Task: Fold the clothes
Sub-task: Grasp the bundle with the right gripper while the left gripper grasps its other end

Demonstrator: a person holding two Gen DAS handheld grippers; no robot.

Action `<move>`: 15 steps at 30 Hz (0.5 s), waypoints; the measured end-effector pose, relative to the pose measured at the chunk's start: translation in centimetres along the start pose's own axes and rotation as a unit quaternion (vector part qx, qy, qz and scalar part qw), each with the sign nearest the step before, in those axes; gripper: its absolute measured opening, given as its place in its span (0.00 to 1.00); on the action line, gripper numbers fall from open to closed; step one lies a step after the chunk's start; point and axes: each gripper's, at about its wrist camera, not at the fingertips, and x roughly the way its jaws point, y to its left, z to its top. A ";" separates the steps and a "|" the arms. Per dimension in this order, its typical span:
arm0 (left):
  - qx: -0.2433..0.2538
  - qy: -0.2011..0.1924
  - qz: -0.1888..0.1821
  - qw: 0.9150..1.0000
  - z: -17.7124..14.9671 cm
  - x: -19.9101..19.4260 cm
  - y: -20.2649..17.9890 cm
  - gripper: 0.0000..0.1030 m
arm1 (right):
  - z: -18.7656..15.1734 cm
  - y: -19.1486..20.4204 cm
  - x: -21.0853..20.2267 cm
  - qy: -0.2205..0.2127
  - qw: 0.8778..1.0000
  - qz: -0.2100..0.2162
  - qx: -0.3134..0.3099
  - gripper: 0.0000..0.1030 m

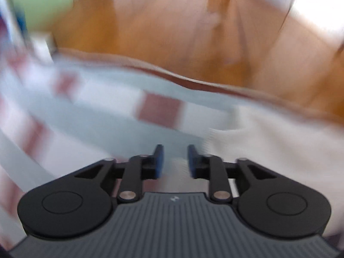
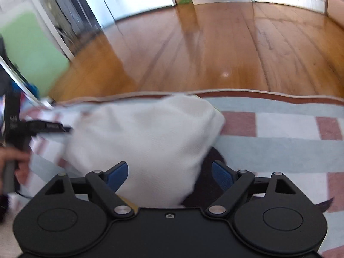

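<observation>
A white knitted garment (image 2: 146, 135) lies bunched on a checked blanket (image 2: 286, 129) of pale blue, white and dusty red. My right gripper (image 2: 169, 172) is open just above the garment's near end, fingers either side of it. A dark cloth (image 2: 210, 167) shows under the garment's right edge. In the blurred left wrist view, the white garment (image 1: 268, 142) lies to the right and my left gripper (image 1: 175, 161) is open above the blanket (image 1: 107, 111), holding nothing. The left gripper also shows in the right wrist view (image 2: 56, 126), at the garment's left side.
A wooden floor (image 2: 204, 49) lies beyond the blanket's brown-edged far border (image 2: 268, 94). A green panel (image 2: 30, 49) and white door frames stand at the left and back. The person's hand (image 2: 13, 159) holds the left tool's handle.
</observation>
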 end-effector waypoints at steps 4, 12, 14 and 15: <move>-0.108 0.064 -0.130 0.984 -2.1 -0.2 2.8 0.50 | 1.1 -4.7 1.3 0.025 0.986 0.094 0.135 0.88; -0.163 0.099 -0.125 0.974 -4.6 1.9 2.7 0.64 | 0.6 -8.7 8.2 0.055 0.962 0.128 0.235 0.88; -0.181 0.097 -0.124 0.971 -4.9 2.6 2.7 0.62 | 0.5 -8.2 9.0 0.041 0.972 0.107 0.206 0.88; -0.188 0.097 -0.125 0.969 -5.0 2.9 2.7 0.62 | 0.5 -8.0 9.3 0.037 0.975 0.104 0.193 0.88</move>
